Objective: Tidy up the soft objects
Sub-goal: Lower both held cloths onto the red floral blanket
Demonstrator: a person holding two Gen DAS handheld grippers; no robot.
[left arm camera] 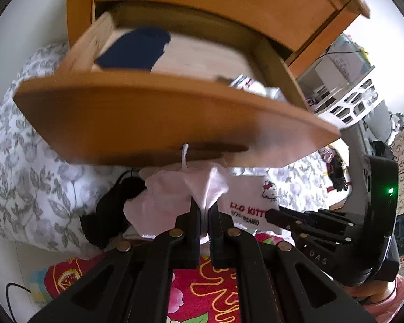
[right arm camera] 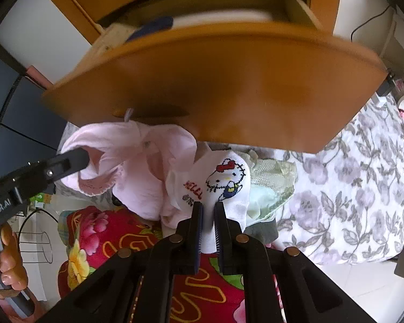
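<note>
A pale pink garment [left arm camera: 161, 196] [right arm camera: 137, 167] hangs bunched just below the front panel of an open wooden drawer [left arm camera: 161, 118] [right arm camera: 215, 80]. My left gripper [left arm camera: 204, 210] [right arm camera: 84, 158] is shut on a fold of it. Beside it is a white sock [right arm camera: 223, 180] [left arm camera: 245, 196] with a cat cartoon and red lettering. My right gripper [right arm camera: 208, 207] [left arm camera: 269, 215] is shut on the sock's lower part. The two cloths touch each other. Inside the drawer lies a dark blue cloth [left arm camera: 134, 48] [right arm camera: 153, 27], with small white items at its right end.
Grey-flowered white bedding [left arm camera: 27, 175] [right arm camera: 350, 188] lies under the drawer. A red flowered blanket [left arm camera: 207, 290] [right arm camera: 107, 237] is nearest me. A pale green cloth [right arm camera: 272, 185] sits behind the sock, a black item [left arm camera: 110, 210] left of the pink garment. A white basket [left arm camera: 347, 102] stands far right.
</note>
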